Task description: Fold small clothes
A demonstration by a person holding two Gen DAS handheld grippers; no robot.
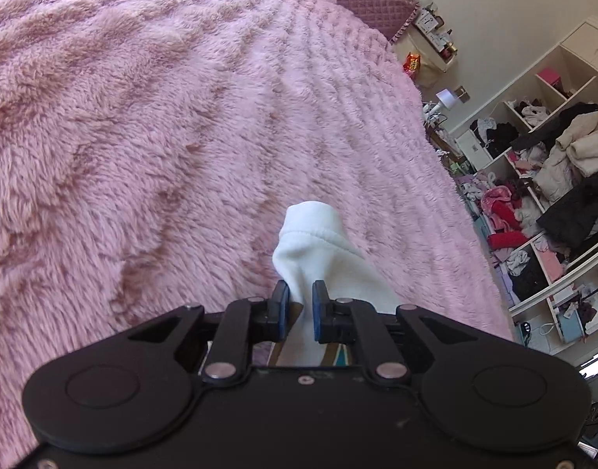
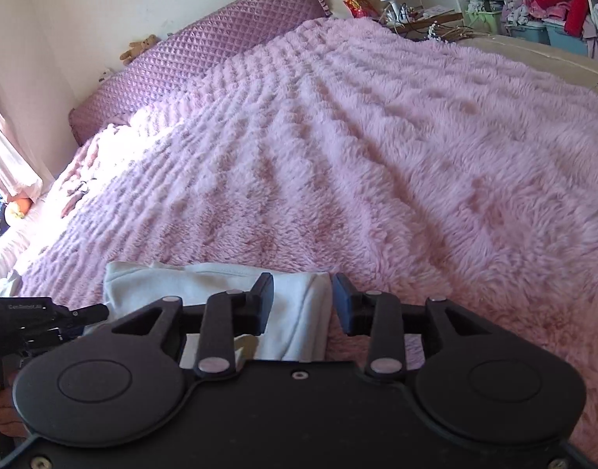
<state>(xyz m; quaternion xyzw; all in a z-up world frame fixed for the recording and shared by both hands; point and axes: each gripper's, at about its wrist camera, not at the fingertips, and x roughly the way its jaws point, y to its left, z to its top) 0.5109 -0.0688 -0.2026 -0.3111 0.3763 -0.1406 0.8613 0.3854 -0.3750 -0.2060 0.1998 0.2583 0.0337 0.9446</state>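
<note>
A small white fleece garment (image 1: 314, 246) with a stitched hem rises in a soft peak at 12 o'clock of the left tool (image 1: 301, 305), whose blue-padded jaws are pinched nearly together on the cloth. In the right wrist view the same garment (image 2: 221, 293) lies partly folded on the shaggy pink plush blanket (image 2: 377, 156) covering the bed, its right edge standing between the jaws of the right tool (image 2: 302, 305), which are parted and not pressing it. A quilted mauve headboard cushion (image 2: 205, 51) runs toward 11 o'clock. White open shelving crammed with clothes (image 1: 549, 179) stands at 3 o'clock of the left view.
</note>
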